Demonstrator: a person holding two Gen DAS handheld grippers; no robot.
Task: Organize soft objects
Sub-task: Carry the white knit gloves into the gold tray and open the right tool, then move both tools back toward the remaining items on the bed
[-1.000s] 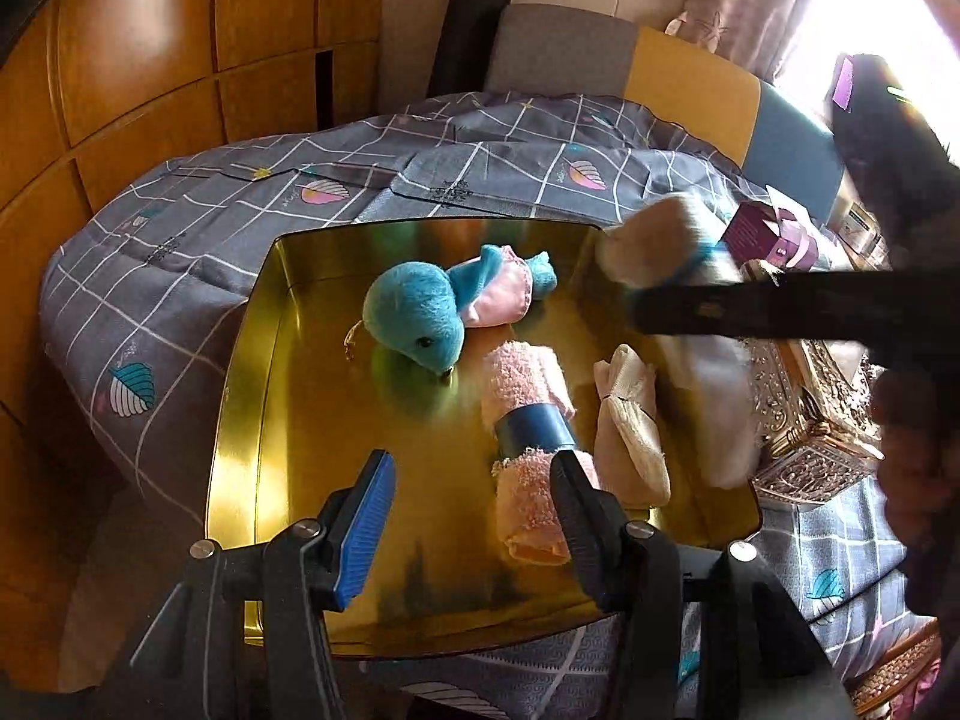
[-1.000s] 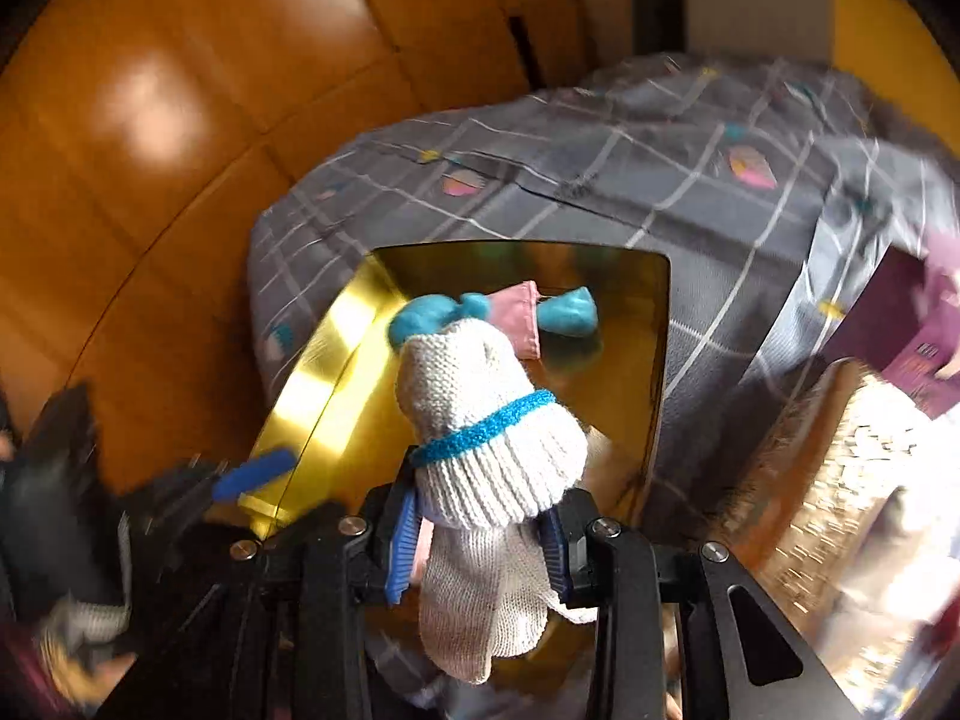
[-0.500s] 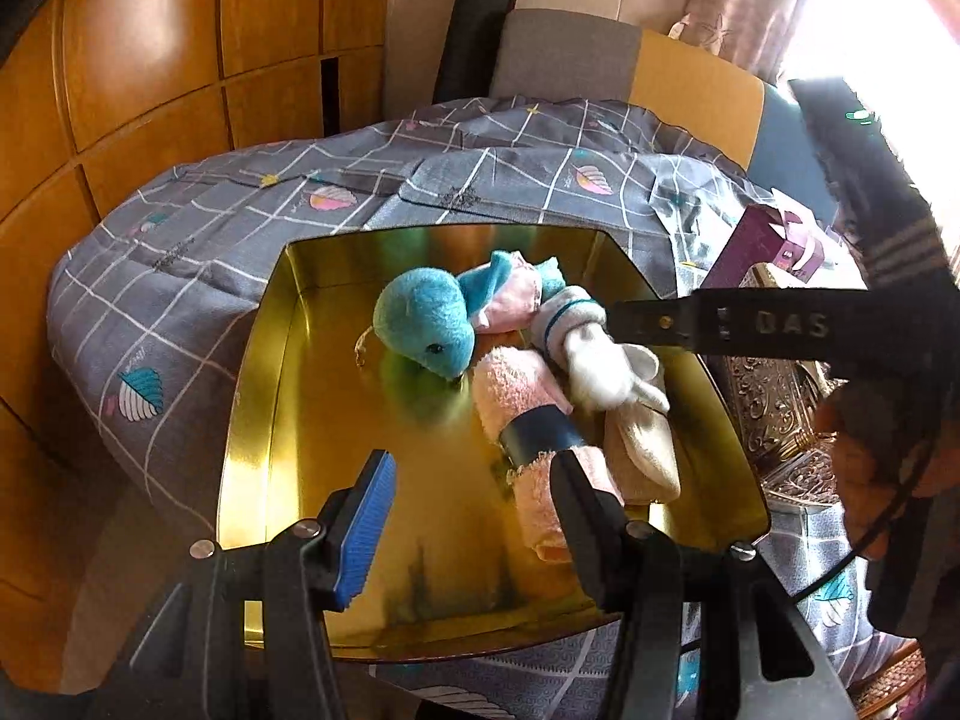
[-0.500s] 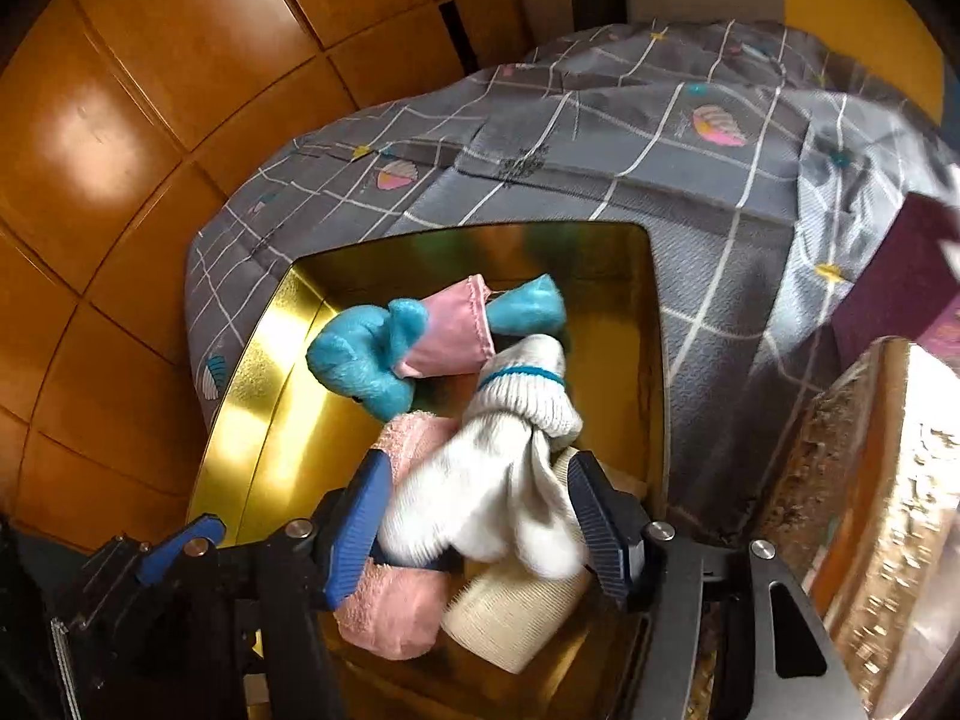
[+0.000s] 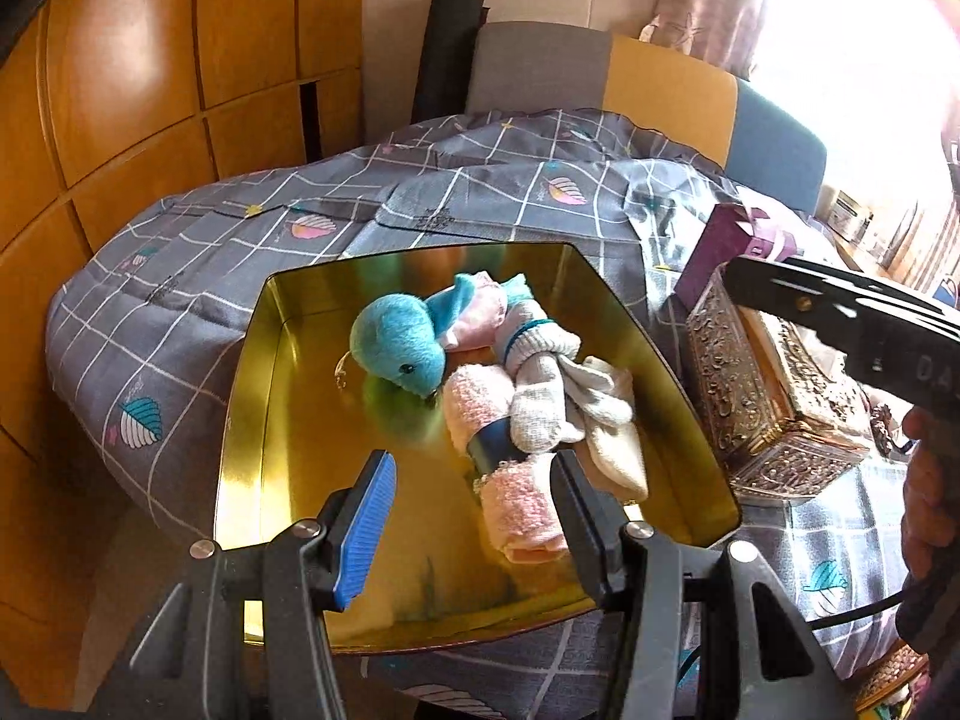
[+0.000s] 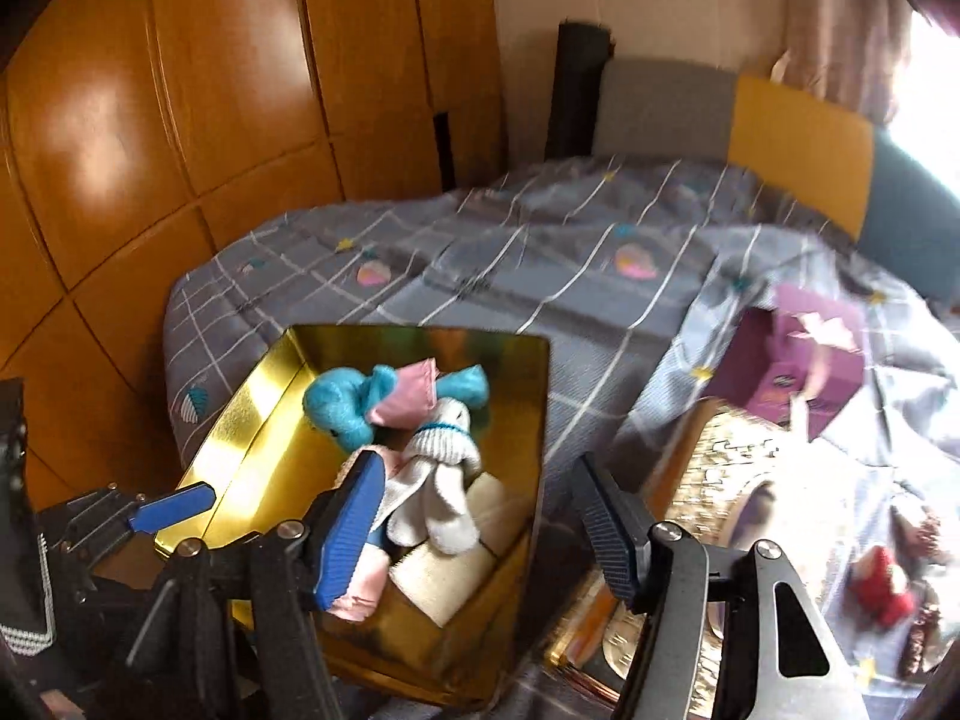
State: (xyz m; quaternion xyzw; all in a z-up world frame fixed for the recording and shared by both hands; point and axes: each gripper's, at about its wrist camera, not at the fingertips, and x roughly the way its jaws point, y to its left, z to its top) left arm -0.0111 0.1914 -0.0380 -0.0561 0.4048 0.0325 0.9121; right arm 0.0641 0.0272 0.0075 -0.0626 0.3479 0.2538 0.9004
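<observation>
A gold tray (image 5: 252,420) lies on the bed. In it are a blue plush toy (image 5: 396,348) in a pink dress, a rolled pink towel (image 5: 516,498) with a dark blue band, a cream sock (image 5: 618,456) and a white knitted glove (image 5: 540,390) with a blue cuff stripe. The glove (image 6: 438,462) lies across the towel and the sock, touched by no gripper. My left gripper (image 5: 471,480) hovers open over the tray's near part, its right finger just in front of the towel. Above the tray's right edge my right gripper (image 6: 480,474) is opening its jaws, with nothing between them.
An ornate gold box (image 5: 774,396) stands right of the tray, with a purple box (image 5: 738,240) behind it. A small red plush (image 6: 882,591) lies on the grey checked quilt (image 6: 540,264) at far right. Wooden cupboard doors (image 6: 180,120) close off the left side.
The right gripper carried the white glove into the tray, let it go there, opened and drew back up and to the right. The left gripper has stayed where it was.
</observation>
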